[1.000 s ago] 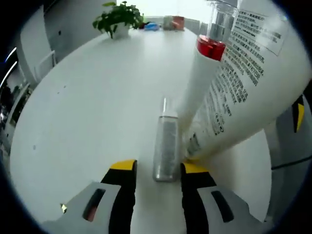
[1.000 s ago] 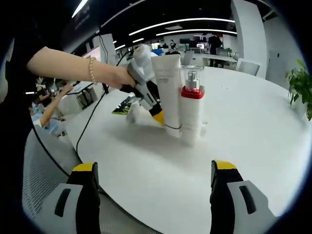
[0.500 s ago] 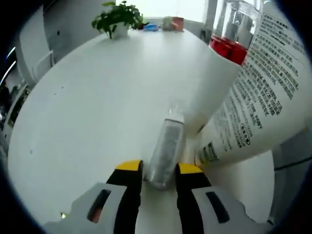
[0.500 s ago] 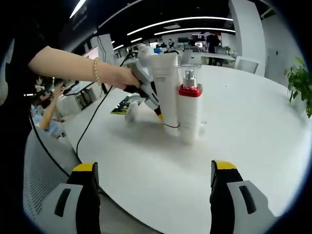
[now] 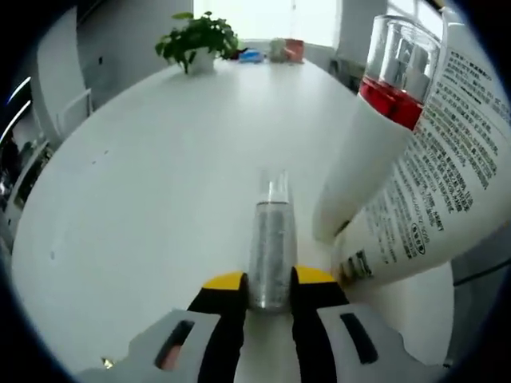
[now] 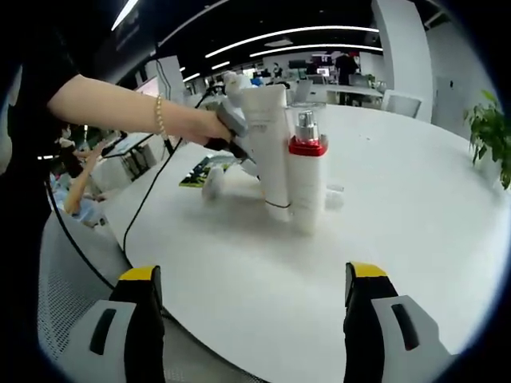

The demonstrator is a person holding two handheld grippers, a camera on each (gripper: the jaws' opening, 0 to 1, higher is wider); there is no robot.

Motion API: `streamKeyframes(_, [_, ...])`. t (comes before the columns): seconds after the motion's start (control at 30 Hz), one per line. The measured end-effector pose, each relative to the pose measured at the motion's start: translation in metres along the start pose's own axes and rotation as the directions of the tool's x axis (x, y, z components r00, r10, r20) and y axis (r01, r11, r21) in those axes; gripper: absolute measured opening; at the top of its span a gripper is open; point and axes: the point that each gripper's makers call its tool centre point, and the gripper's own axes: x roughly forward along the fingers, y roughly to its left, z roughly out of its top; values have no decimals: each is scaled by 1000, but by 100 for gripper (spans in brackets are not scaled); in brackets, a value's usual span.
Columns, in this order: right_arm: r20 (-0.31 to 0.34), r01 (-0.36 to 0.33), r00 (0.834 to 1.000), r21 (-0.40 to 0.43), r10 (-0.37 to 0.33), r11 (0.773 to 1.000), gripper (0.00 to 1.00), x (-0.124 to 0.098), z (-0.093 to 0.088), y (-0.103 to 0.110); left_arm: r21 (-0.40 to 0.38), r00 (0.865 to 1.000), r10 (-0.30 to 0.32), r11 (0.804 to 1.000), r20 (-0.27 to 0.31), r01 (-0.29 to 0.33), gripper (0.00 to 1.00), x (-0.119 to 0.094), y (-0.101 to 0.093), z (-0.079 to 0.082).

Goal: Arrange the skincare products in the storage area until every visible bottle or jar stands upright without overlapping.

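A small clear bottle with a silvery body points away from me, and my left gripper is shut on its base. Whether it rests on the white table I cannot tell. Just to its right stand a white bottle with a red collar and clear cap and a tall white printed tube, both upright and side by side. From the right gripper view, the tube and the red-collared bottle hide most of the left gripper, held by a hand. My right gripper is open, well short of them.
A potted plant and small items stand at the table's far end. A cable runs from the left gripper off the table edge. A white rounded object sits behind the tube. People and desks fill the background.
My left jaws have closed from either side onto the small bottle, which now points straight ahead. The left view has tipped up slightly. The right gripper has stayed put.
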Motion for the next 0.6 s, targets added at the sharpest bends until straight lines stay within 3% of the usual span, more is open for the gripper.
streamKeyframes(0.43, [-7, -5, 1000, -10, 5, 1000, 94, 0, -1, 2, -123, 997, 60, 991, 49, -53, 24, -25, 9, 5])
streamKeyframes(0.6, [-10, -4, 1000, -19, 4, 1000, 94, 0, -1, 2, -203, 992, 88, 977, 90, -68, 24, -38, 12, 6])
